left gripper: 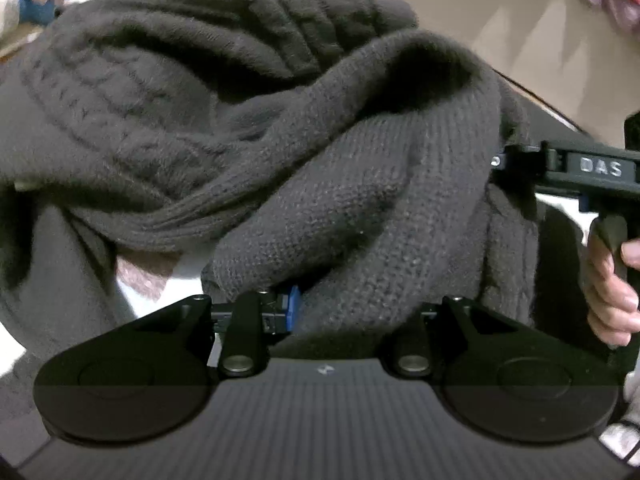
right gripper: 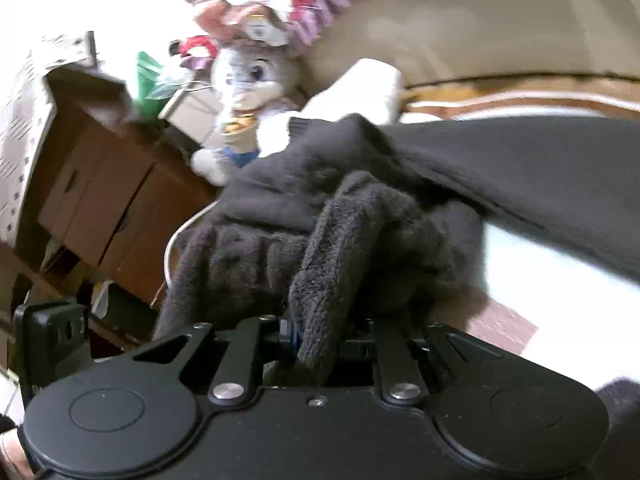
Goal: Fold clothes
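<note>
A: Left claw (left gripper: pixel 320 300)?
B: Clamped on dark knit sweater (left gripper: pixel 248 128), bunched just ahead of it.
A: Right claw (right gripper: pixel 316 344)?
B: Gripping a sweater fold too, plush rabbit (right gripper: pixel 248 92) behind.

The raised letters "DAS" were read on a dark plate on the side of the right gripper (left gripper: pixel 500 162), seen at the right edge of the left wrist view. A small pale emblem was seen on the ribbed top of the left gripper (left gripper: pixel 294 304) body, but no letter could be made out of it. A pale tag (right gripper: pixel 260 32) was seen by the ear of the plush rabbit (right gripper: pixel 248 92) in the right wrist view; its print was too blurred to be read. No other text, number or sign could be read in either view.
</note>
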Motion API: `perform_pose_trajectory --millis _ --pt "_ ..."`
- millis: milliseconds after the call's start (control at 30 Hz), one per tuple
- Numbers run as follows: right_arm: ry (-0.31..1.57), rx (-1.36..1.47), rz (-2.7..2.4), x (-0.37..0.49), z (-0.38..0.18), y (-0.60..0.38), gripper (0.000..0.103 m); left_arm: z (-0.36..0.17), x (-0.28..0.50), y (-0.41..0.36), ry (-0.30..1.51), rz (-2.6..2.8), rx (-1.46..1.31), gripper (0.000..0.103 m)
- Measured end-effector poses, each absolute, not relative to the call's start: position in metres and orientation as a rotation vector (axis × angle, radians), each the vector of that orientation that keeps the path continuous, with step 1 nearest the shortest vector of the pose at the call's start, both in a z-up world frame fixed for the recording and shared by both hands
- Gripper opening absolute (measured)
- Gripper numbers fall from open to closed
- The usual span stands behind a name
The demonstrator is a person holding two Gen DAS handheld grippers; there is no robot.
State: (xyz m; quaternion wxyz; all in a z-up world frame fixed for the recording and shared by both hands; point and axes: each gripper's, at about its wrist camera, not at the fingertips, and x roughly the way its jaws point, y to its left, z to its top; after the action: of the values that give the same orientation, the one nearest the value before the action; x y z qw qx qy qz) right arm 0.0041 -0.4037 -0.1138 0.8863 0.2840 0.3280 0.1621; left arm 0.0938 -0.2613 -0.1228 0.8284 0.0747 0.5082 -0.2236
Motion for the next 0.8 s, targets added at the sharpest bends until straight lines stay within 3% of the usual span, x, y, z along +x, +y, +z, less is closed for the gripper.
perform_pose_trajectory --millis 167,200,233,300,367,400,433,700,800 --pt "0.687 0.465 0.247 -0.009 -0.092 -0.395 0.02 -0.103 0.053 -0.249 1.004 -0.47 0.247 0.03" --pt "0.688 0.44 0.229 -0.012 -0.088 -0.393 0.02 -0.1 0.044 -0.245 0.988 -0.46 0.238 0.035" --pt "0.688 0.415 0.211 -0.015 -0.083 -0.392 0.012 -0.101 0.039 -0.239 0.994 -0.446 0.203 0.042" --pt "0.689 0.371 0.172 -0.022 -0.073 -0.39 0.011 -0.106 0.029 -0.231 1.012 -0.417 0.142 0.046" --pt "0.691 0.361 0.137 -0.032 -0.06 -0.394 0.01 -0.11 0.019 -0.227 1.012 -0.404 0.114 0.04" --pt "0.694 0.381 0.122 -0.037 -0.055 -0.397 0.008 -0.111 0.014 -0.226 1.003 -0.404 0.112 0.015" --pt "0.691 0.4 0.103 -0.044 -0.048 -0.401 0.008 -0.109 0.011 -0.226 0.99 -0.406 0.114 0.007" --pt "0.742 0.175 0.031 -0.075 0.032 -0.433 0.005 -0.028 -0.06 -0.233 0.832 -0.703 -0.118 0.006" --pt "0.793 0.097 -0.011 -0.08 0.041 -0.461 0.009 -0.035 -0.086 -0.242 0.902 -0.764 -0.211 0.007"
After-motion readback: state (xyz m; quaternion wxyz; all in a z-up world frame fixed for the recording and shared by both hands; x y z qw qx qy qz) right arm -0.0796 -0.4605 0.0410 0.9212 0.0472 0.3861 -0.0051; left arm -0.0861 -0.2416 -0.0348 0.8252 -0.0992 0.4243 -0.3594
